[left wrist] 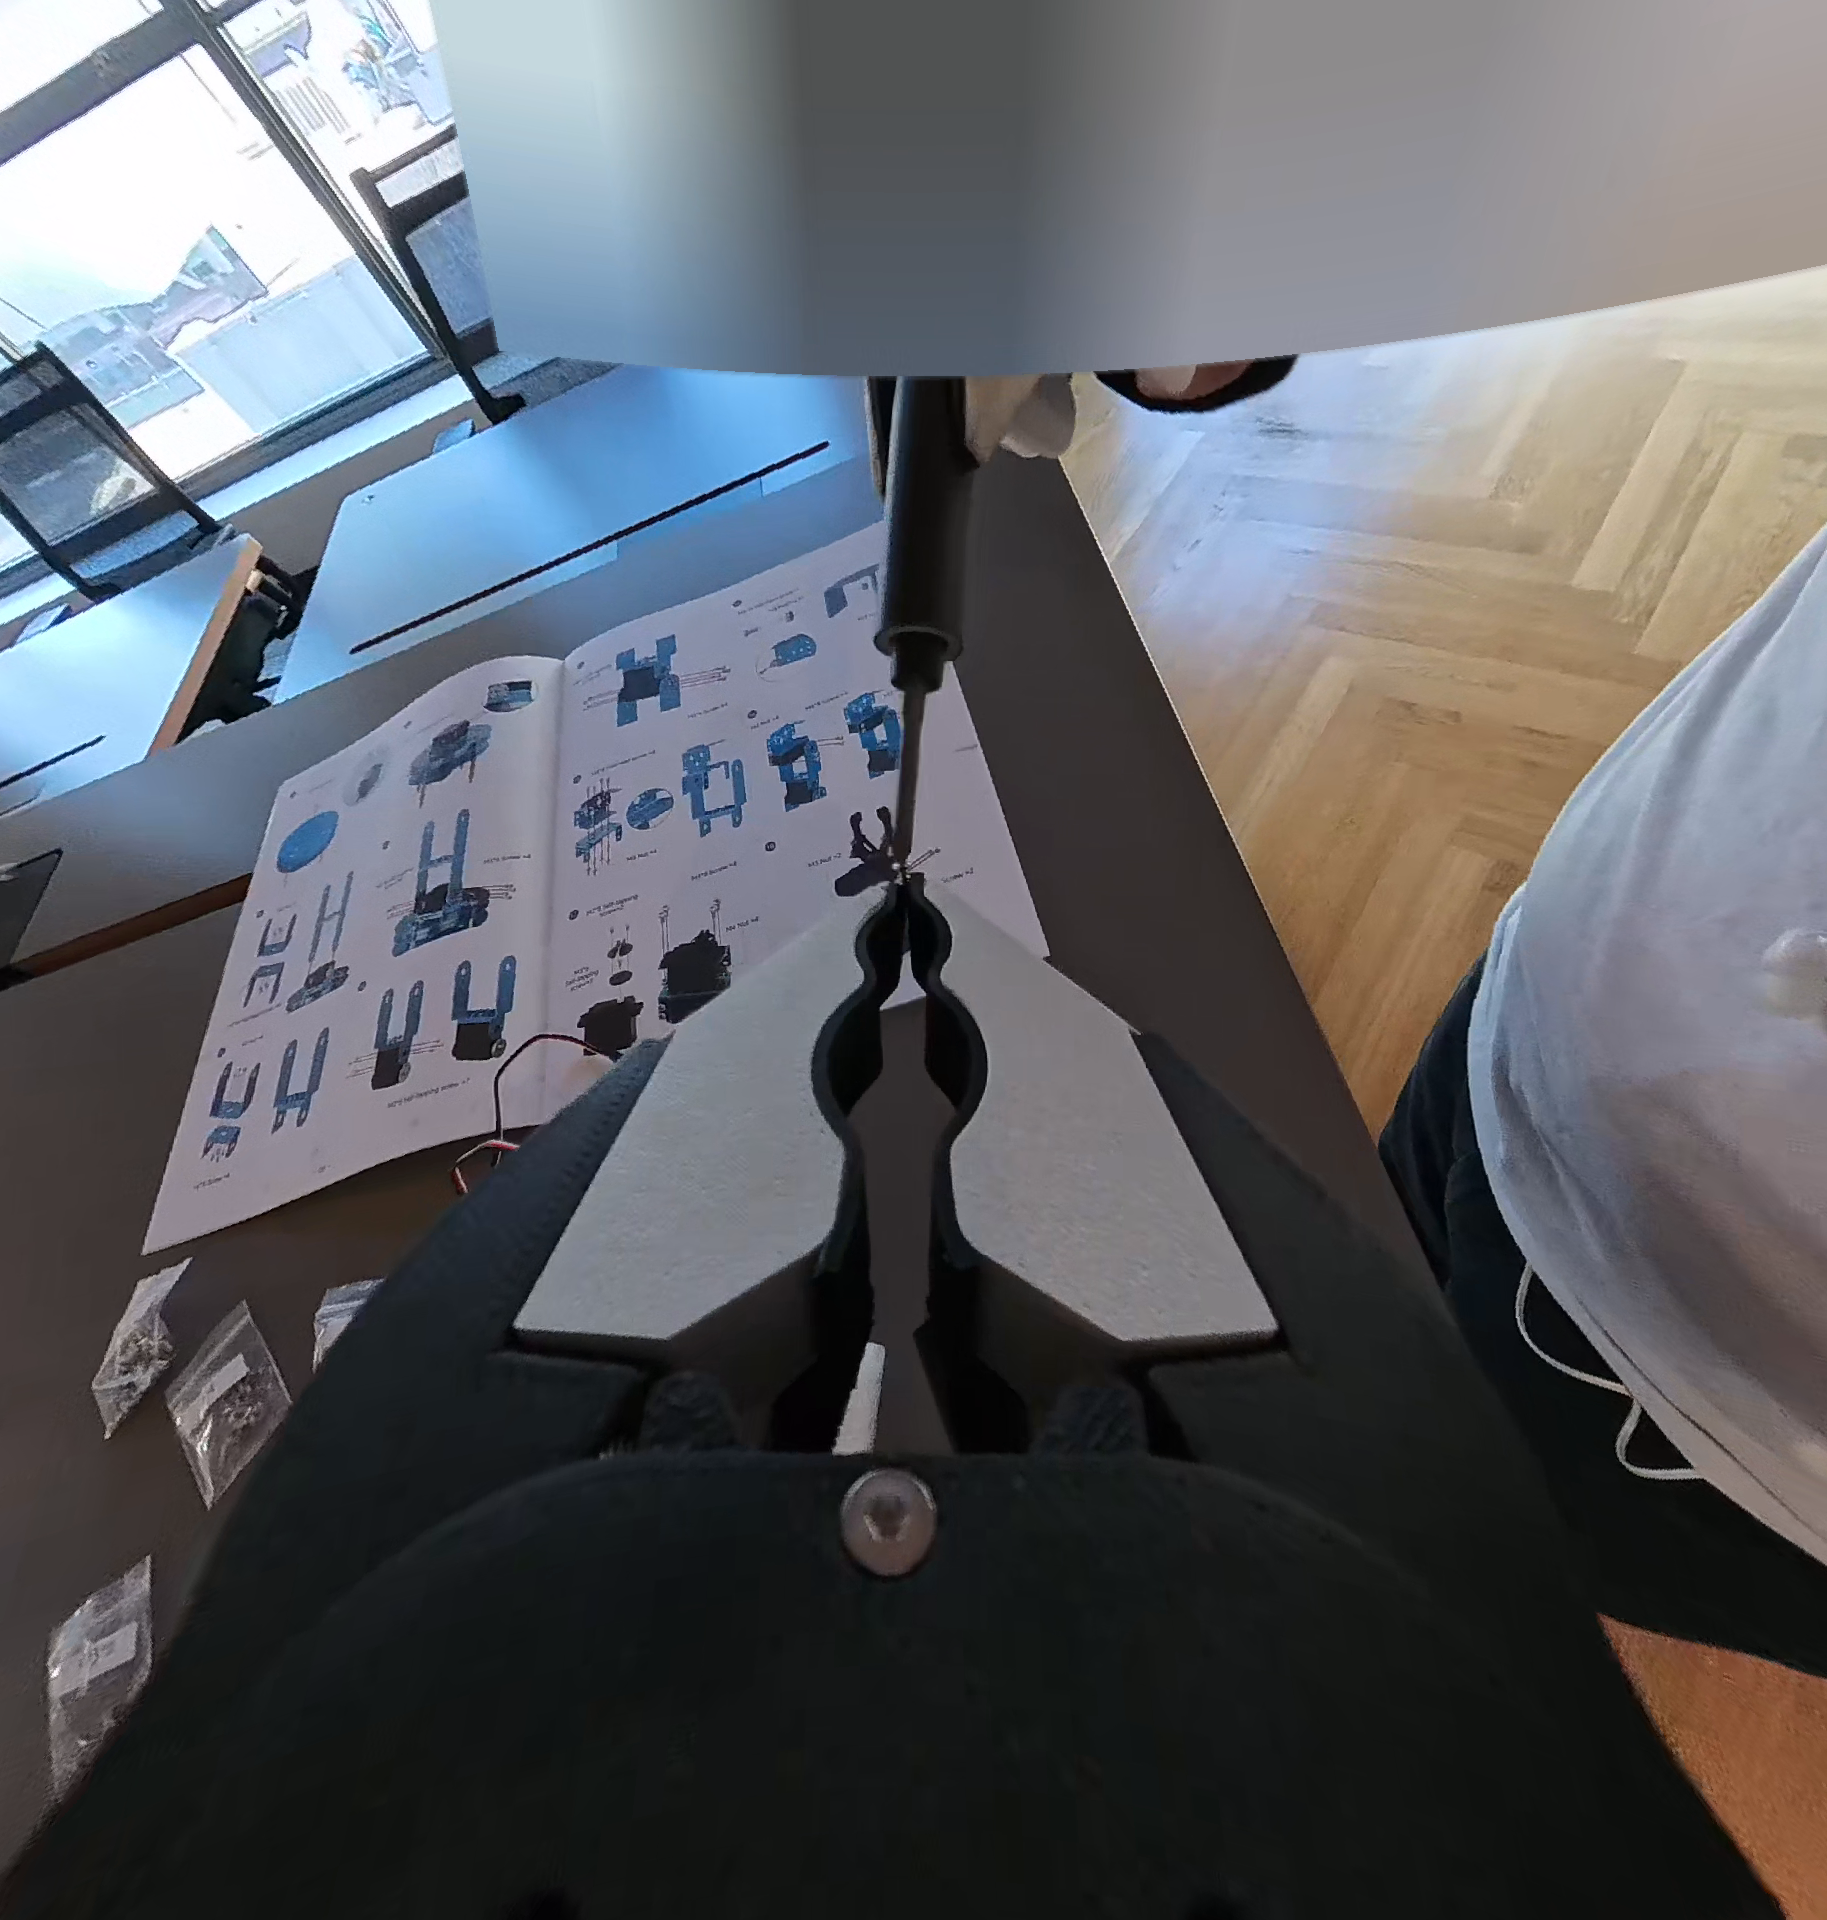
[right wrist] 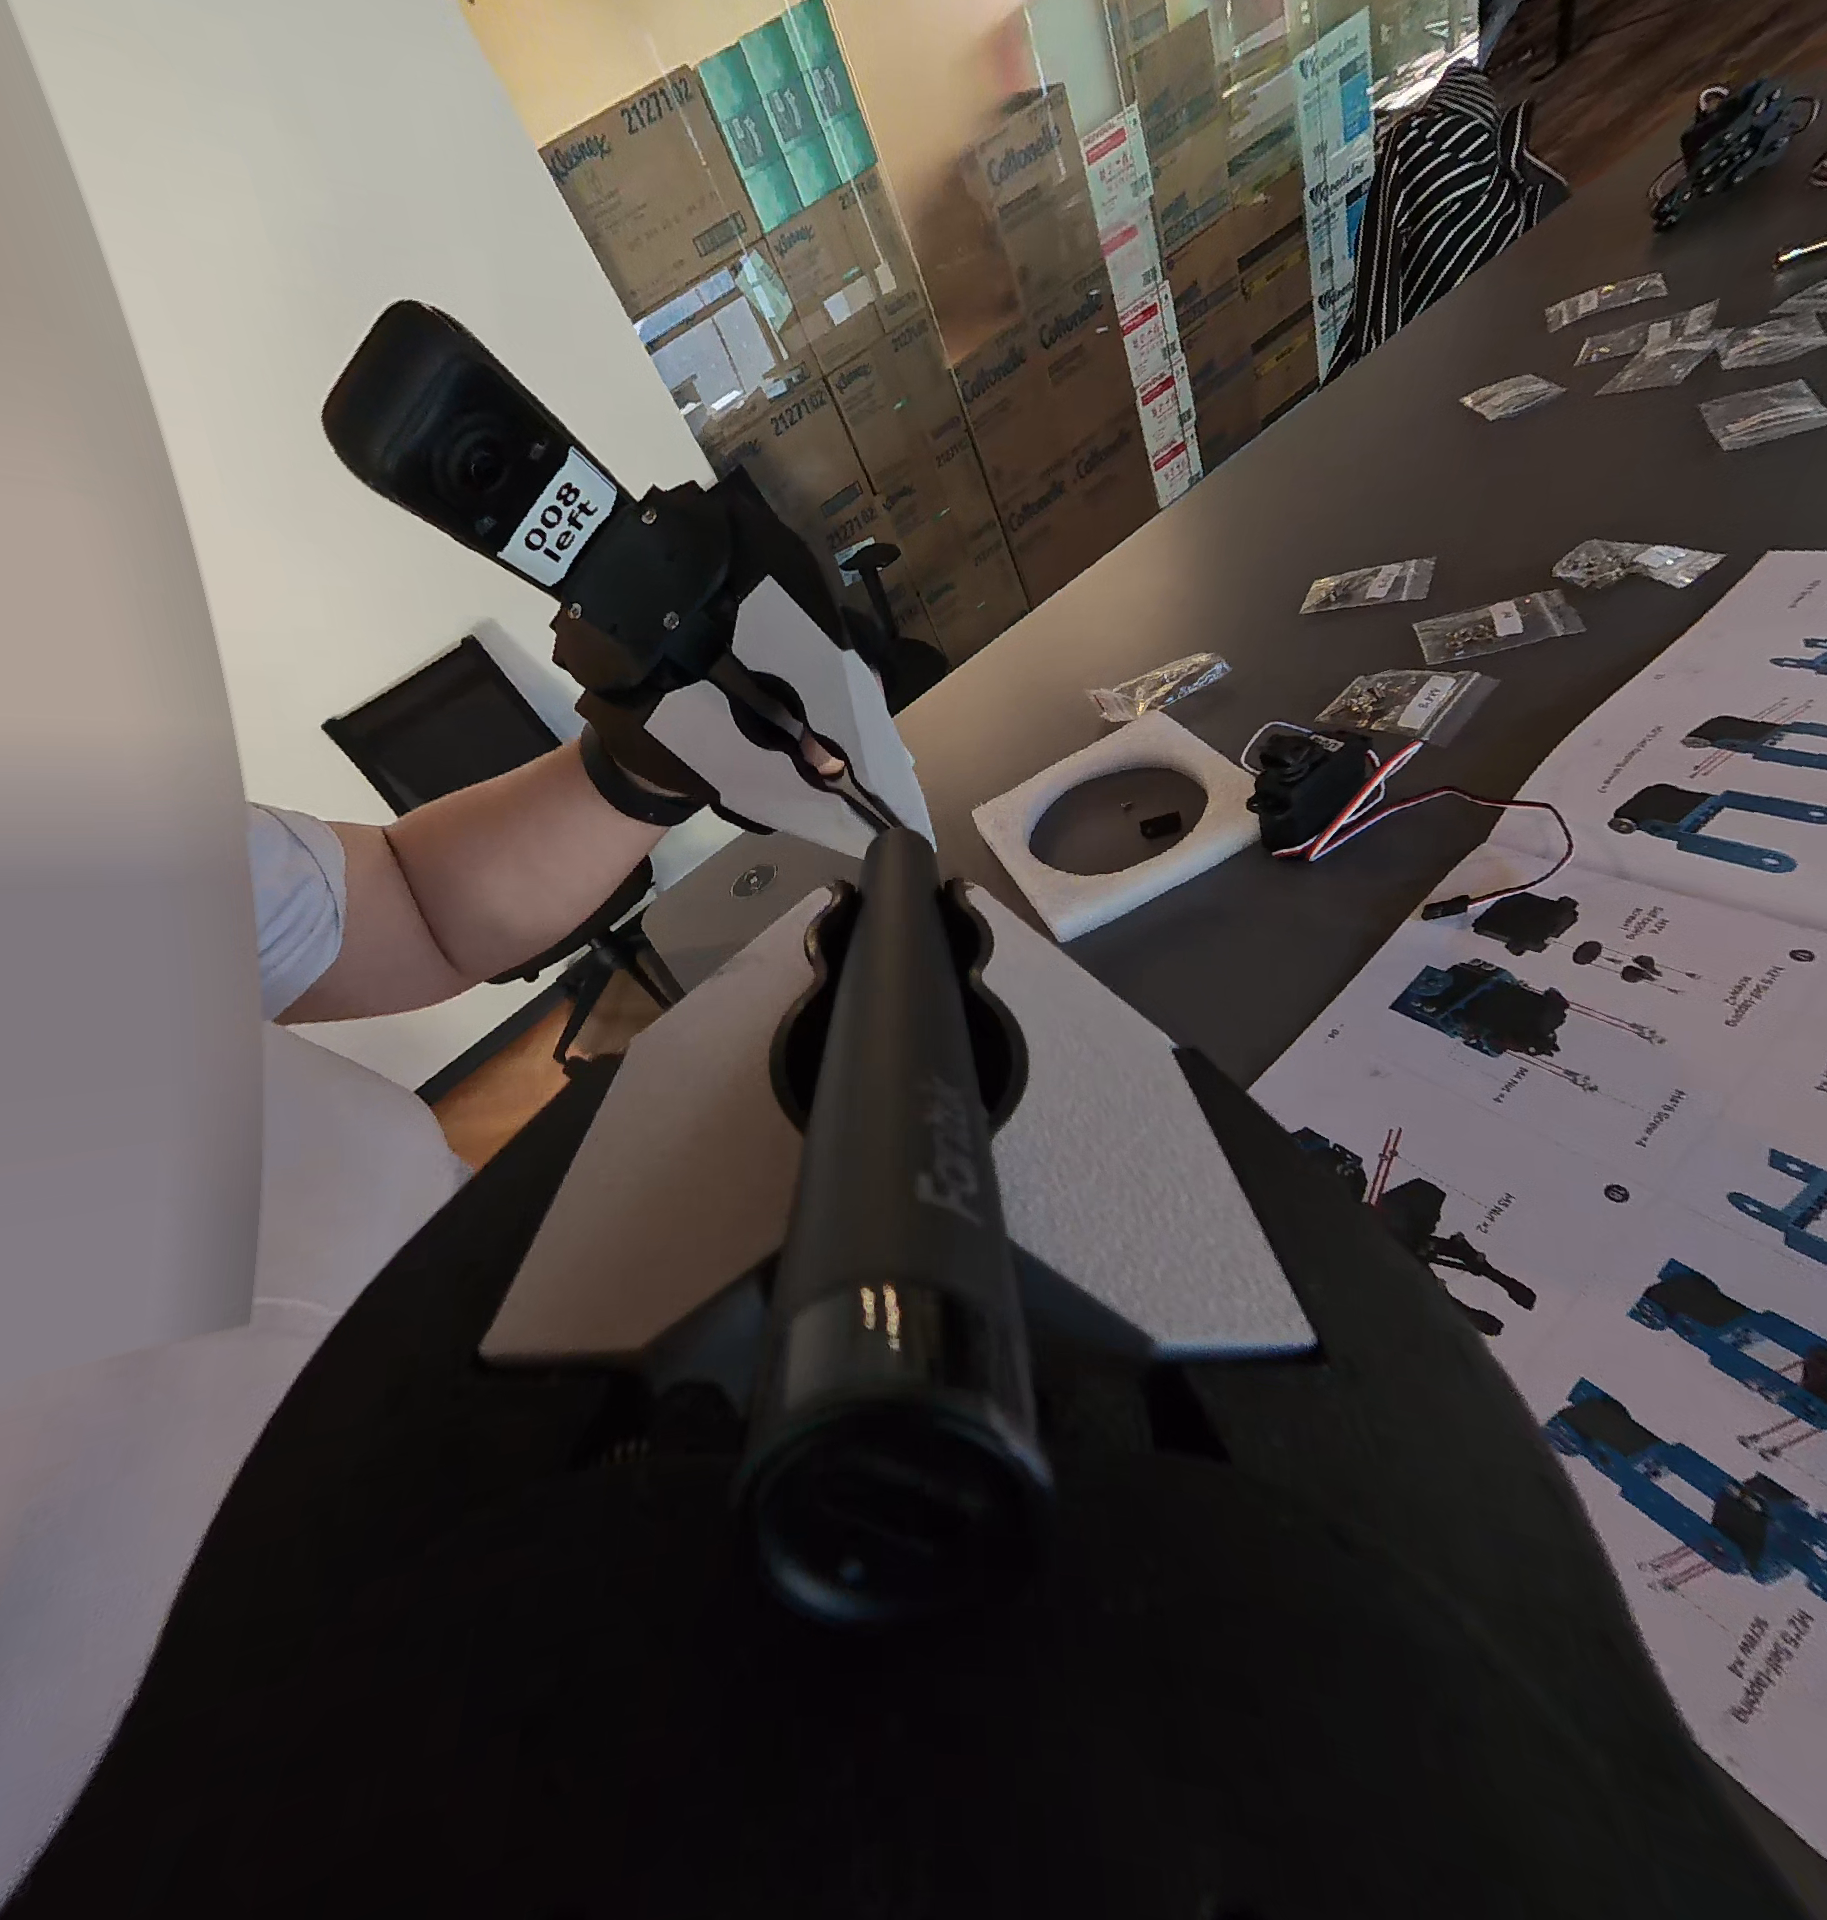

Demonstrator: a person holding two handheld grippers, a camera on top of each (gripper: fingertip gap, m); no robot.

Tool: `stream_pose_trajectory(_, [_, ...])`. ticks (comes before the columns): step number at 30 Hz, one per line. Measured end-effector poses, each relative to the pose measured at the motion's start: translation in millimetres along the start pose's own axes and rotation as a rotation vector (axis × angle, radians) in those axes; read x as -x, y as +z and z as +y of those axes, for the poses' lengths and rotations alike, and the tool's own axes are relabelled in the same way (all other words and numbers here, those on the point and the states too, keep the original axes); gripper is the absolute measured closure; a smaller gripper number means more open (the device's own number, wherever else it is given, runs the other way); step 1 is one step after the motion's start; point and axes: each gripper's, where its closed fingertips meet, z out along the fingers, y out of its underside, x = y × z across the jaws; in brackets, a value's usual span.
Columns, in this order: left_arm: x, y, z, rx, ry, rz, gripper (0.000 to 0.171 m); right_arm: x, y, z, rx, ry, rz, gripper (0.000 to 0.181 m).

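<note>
Screwdriver [right wrist: 888, 1174] clamped along the right gripper [right wrist: 898, 904], its fingers closed on the black handle — printed logo on the barrel. Its tip meets the left gripper [left wrist: 901, 904], fingers pinched almost together on a tiny silver screw [left wrist: 896, 871]. Below, an open instruction booklet [left wrist: 493, 883] lies on the dark worktop [left wrist: 47, 1195]; labelled hardware bags [left wrist: 225, 1392] and a servo [right wrist: 1304, 790] nearby — printed cartons [right wrist: 888, 416] behind.

One screwdriver [right wrist: 893, 1195], one booklet [left wrist: 535, 883], one servo [right wrist: 1304, 795].
</note>
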Motion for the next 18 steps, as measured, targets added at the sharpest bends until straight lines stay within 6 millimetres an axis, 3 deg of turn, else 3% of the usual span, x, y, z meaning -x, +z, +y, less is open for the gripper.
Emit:
stream_pose_trajectory(8, [-13,6,5,0.068,0.031,0.103,0.171,-1,-3,8,0.083,-0.009,-0.056,0.166])
stream_pose_trajectory(18, [-13,12,9,0.103,0.010,0.142,0.171,-9,-4,15,0.117,-0.016,-0.042,0.166])
